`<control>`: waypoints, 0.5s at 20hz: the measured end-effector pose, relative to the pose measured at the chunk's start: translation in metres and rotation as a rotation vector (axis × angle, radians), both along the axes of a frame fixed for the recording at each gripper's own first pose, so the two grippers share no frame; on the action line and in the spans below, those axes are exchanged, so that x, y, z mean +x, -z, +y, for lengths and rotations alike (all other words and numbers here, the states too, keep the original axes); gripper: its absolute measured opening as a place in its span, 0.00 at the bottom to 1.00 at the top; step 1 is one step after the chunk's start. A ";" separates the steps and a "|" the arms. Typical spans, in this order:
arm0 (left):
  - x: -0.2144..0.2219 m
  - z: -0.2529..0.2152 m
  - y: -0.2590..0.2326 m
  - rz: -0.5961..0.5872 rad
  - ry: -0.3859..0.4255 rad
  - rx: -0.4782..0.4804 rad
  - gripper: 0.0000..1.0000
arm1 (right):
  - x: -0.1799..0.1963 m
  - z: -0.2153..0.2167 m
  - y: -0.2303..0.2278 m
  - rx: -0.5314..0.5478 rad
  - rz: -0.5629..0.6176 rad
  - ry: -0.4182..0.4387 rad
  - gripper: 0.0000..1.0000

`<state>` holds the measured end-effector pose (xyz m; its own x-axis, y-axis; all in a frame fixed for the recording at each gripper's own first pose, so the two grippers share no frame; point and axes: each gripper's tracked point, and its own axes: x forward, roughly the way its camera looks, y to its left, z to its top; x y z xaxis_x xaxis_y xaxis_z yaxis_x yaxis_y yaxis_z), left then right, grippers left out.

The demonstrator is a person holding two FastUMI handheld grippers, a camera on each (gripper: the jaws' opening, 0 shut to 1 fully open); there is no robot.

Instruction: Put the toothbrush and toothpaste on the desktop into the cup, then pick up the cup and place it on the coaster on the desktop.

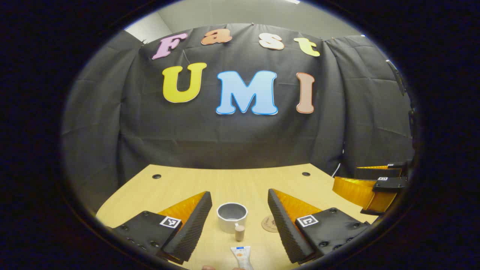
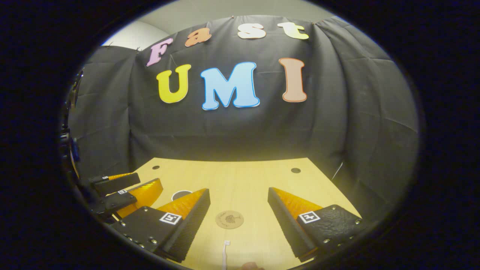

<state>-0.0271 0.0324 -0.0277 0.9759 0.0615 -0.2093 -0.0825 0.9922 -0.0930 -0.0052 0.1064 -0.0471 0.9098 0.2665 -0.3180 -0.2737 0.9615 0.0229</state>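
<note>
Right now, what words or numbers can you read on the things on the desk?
None can be read.
White toothpaste tube: blue and orange print, too blurred.
Round brown cork coaster: dark stamped design, too small to read.
Black-and-white square tags on the left hand-held gripper and right hand-held gripper: coded patterns, not words.

Toothpaste [image 1: 241, 255] lies before the cup [image 1: 232, 216]; coaster [image 1: 270, 224] seemingly just right of the cup.
</note>
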 end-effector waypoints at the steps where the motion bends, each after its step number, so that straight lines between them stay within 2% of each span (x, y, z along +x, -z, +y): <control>1: -0.001 -0.001 0.004 0.020 0.000 -0.012 0.94 | 0.000 -0.001 0.007 -0.003 0.027 -0.001 0.98; 3: -0.006 -0.003 0.014 0.071 0.003 -0.048 0.96 | 0.000 -0.002 0.019 -0.012 0.079 -0.005 0.98; 6: -0.017 -0.006 0.031 0.170 -0.005 -0.093 0.94 | -0.001 -0.001 0.039 -0.040 0.164 -0.014 0.99; 7: -0.019 -0.005 0.036 0.201 -0.010 -0.104 0.96 | -0.002 0.000 0.046 -0.051 0.190 -0.019 0.98; 8: -0.023 -0.005 0.041 0.234 -0.012 -0.109 0.94 | -0.003 0.001 0.052 -0.059 0.214 -0.023 0.98; 10: -0.031 -0.003 0.052 0.300 -0.014 -0.108 0.96 | -0.006 0.003 0.064 -0.065 0.269 -0.034 0.98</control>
<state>-0.0582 0.0294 -0.0802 0.8691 0.0359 -0.4933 -0.1355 0.9765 -0.1678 -0.0117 0.1098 -0.1110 0.7814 0.2661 -0.5645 -0.2979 0.9539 0.0372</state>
